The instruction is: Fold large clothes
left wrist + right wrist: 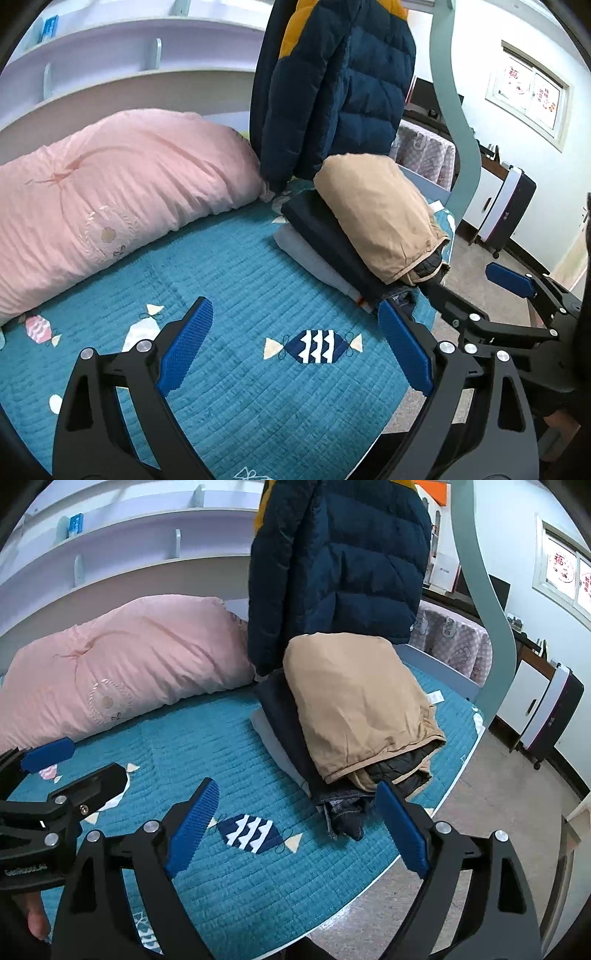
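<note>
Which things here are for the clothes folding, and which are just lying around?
For the folding: tan jacket on the folded stack; hanging navy jacket; left gripper and right gripper, both open and holding nothing.

Just there: pink quilt, teal bedcover, shelves, suitcase.

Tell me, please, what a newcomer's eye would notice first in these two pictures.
First, the tan folded garment on top of a stack of folded clothes near the right edge of the teal bedspread. Behind it hangs a navy puffer jacket, and to the left lies a big pink quilt. In front, the left gripper and right gripper are open and hold nothing.
</note>
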A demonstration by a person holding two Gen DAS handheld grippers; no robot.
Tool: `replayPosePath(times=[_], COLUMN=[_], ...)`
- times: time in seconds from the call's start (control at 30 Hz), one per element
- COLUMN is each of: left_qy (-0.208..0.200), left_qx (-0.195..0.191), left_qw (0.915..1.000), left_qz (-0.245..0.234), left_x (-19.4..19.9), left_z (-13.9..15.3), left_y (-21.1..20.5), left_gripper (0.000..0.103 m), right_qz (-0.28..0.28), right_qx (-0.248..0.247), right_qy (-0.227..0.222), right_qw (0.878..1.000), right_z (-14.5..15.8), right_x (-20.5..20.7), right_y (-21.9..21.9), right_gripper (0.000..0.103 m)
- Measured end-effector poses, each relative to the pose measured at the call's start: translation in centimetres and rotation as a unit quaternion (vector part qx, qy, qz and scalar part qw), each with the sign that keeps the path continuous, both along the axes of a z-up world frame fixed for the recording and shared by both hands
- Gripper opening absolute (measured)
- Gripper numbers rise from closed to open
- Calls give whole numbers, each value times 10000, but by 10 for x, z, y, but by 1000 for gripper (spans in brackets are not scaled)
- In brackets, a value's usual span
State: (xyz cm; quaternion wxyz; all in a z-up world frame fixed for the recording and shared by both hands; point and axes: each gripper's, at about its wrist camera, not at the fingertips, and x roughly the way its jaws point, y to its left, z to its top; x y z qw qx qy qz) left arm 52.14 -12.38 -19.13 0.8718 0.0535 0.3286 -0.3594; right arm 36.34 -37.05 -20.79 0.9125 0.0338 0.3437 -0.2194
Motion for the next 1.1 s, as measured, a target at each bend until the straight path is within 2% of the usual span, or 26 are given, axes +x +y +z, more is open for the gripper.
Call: replayPosePath(times=[0.4, 0.6, 0.8, 1.1], left_qy=[36, -212, -313, -527], left_qx=[-157, -111, -292, -211], left_qw=[9998, 9994, 9978, 9939], left_qz=[133, 256, 507, 946], left_x=[-43, -87, -136, -210], left_z=[27, 51, 73, 99], left_y=[33, 39, 52, 65], left_gripper=[94, 94, 94, 94], right_qz=[128, 210, 415, 797], right_qx=[-39, -70, -40, -38], right_qy=[-126, -341, -485, -765], right_qw=[9998, 9992, 9980, 9939], right_z=[25, 46, 62, 86], right_x=[-36, -71, -114, -175], right_y=[23, 27, 26, 33], right_gripper=[86, 86, 86, 87])
